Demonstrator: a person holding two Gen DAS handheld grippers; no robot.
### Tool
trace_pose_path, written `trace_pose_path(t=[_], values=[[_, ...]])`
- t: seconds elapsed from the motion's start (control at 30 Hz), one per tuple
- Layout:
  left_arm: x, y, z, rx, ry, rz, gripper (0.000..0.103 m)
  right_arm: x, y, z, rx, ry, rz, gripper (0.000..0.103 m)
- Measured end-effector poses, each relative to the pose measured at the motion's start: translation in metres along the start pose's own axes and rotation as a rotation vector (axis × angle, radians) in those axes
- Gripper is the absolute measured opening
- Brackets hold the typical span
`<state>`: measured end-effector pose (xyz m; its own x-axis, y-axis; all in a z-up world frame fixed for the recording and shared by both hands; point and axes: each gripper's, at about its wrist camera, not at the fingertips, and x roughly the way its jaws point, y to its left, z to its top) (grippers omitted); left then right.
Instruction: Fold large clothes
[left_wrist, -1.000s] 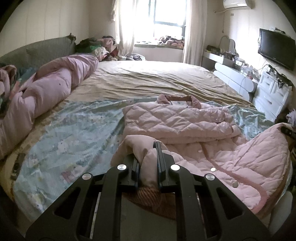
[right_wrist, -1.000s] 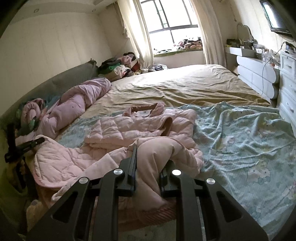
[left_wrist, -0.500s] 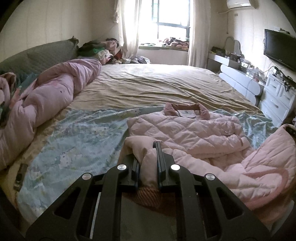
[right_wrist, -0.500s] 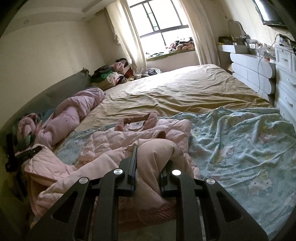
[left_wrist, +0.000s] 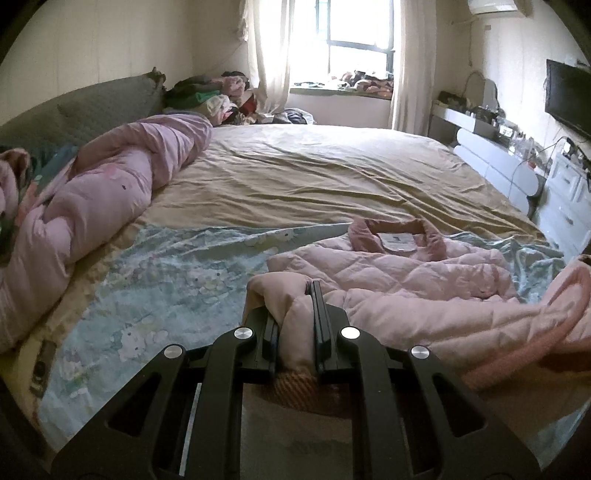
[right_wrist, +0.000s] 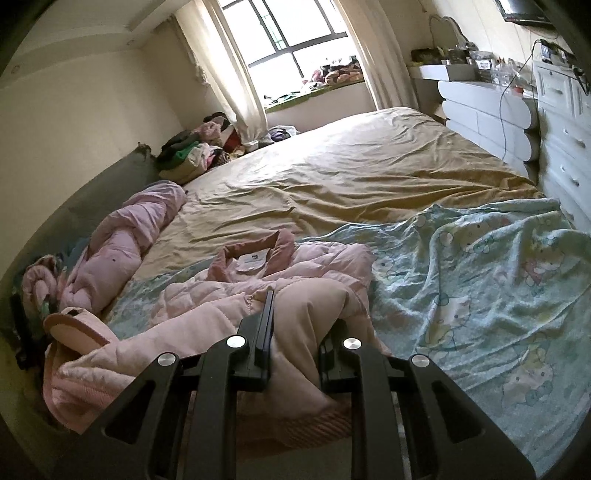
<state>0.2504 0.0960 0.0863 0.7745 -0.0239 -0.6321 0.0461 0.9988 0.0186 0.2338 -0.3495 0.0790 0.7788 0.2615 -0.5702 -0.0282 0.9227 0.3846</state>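
Observation:
A pink quilted jacket (left_wrist: 391, 269) lies on the bed, collar (left_wrist: 397, 230) toward the far side. My left gripper (left_wrist: 295, 314) is shut on a bunched bottom corner of it and holds it above the blue blanket (left_wrist: 155, 288). In the right wrist view the jacket (right_wrist: 258, 288) shows with its collar (right_wrist: 255, 253) up. My right gripper (right_wrist: 299, 321) is shut on the other bottom corner, and the lower part of the jacket hangs between both grippers over the folded upper part.
A rolled pink duvet (left_wrist: 96, 195) lies along the left side by the grey headboard (left_wrist: 85, 110). A tan sheet (left_wrist: 314, 173) covers the far bed. White drawers (right_wrist: 561, 122) and a shelf stand on the right. A clothes pile (left_wrist: 210, 96) sits near the window.
Both grippers have carried the jacket's bottom edge forward toward the collar, and the lower part has lifted and folded over the upper part. Both stay shut on the fabric.

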Motion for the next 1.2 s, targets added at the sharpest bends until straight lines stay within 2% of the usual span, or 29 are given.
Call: trace_pose_path(t=[1.03,1.2], values=[[0.069,0.002,0.035,-0.011,0.044,0.054,0.007,0.087,-0.023,0.048,0.135,0.107,-0.055,0.018],[0.087,0.002,0.037,-0.008,0.071,0.063,0.008,0.100,-0.037,0.055,0.237,0.132,-0.009,0.025]])
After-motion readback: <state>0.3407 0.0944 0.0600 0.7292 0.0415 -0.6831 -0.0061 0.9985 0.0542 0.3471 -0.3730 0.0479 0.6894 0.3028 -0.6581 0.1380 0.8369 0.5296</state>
